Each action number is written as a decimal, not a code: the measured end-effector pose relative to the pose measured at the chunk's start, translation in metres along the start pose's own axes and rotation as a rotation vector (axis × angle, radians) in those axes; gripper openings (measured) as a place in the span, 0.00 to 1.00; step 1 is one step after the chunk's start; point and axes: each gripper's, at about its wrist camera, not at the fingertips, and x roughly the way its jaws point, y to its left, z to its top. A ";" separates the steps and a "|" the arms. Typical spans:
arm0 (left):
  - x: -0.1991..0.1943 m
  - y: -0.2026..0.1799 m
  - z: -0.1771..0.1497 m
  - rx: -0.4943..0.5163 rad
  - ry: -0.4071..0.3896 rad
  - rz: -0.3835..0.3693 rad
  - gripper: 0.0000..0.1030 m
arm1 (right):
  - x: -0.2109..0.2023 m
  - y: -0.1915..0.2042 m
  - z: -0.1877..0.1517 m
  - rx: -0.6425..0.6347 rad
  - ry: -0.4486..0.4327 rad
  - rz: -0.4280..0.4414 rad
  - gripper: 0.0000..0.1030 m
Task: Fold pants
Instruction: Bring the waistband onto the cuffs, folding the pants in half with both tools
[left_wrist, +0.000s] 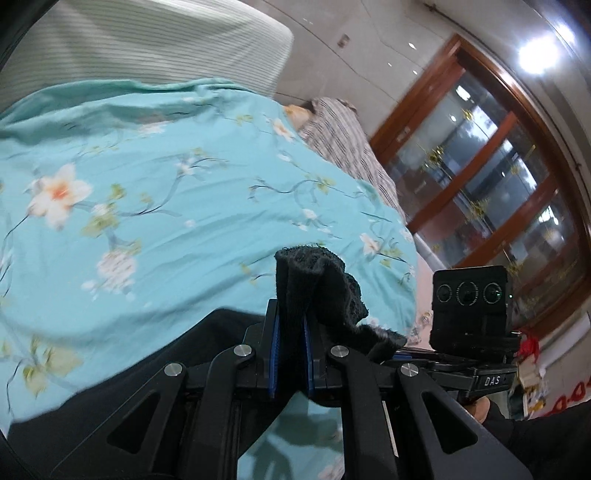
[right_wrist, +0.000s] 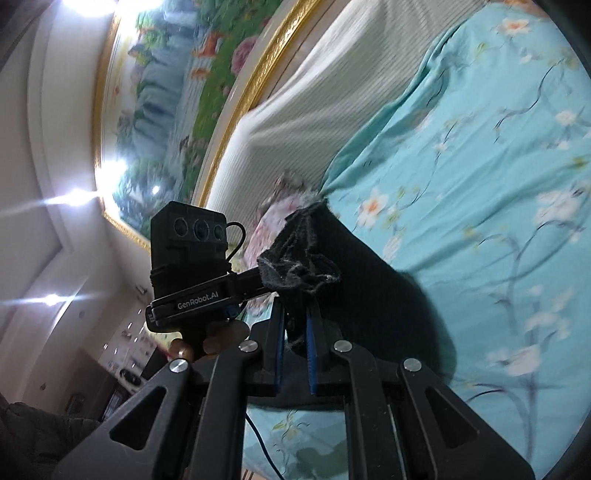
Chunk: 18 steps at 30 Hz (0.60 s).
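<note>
The black pants (left_wrist: 317, 291) are pinched in both grippers and lifted above a bed with a turquoise floral sheet (left_wrist: 166, 192). My left gripper (left_wrist: 291, 332) is shut on a bunched edge of the pants, and more black cloth (left_wrist: 122, 369) hangs to its lower left. My right gripper (right_wrist: 295, 325) is shut on another bunched edge of the pants (right_wrist: 306, 254), with cloth (right_wrist: 388, 306) trailing right over the sheet (right_wrist: 480, 166). The right gripper's body (left_wrist: 469, 306) shows in the left wrist view, and the left gripper's body (right_wrist: 192, 258) in the right wrist view.
A striped cream pillow (left_wrist: 147, 48) lies at the head of the bed. A plaid cloth (left_wrist: 343, 144) lies at the bed's far right edge. A wood-framed glass cabinet (left_wrist: 480, 177) stands beyond. A gold-framed painting (right_wrist: 173, 92) hangs above the bed.
</note>
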 end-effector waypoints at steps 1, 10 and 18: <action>-0.006 0.005 -0.007 -0.013 -0.009 0.008 0.09 | 0.005 0.000 -0.002 0.005 0.015 0.007 0.11; -0.021 0.059 -0.054 -0.160 -0.033 0.060 0.09 | 0.058 -0.013 -0.033 0.040 0.163 0.006 0.11; -0.017 0.096 -0.090 -0.265 -0.019 0.102 0.06 | 0.092 -0.025 -0.053 0.043 0.255 -0.067 0.11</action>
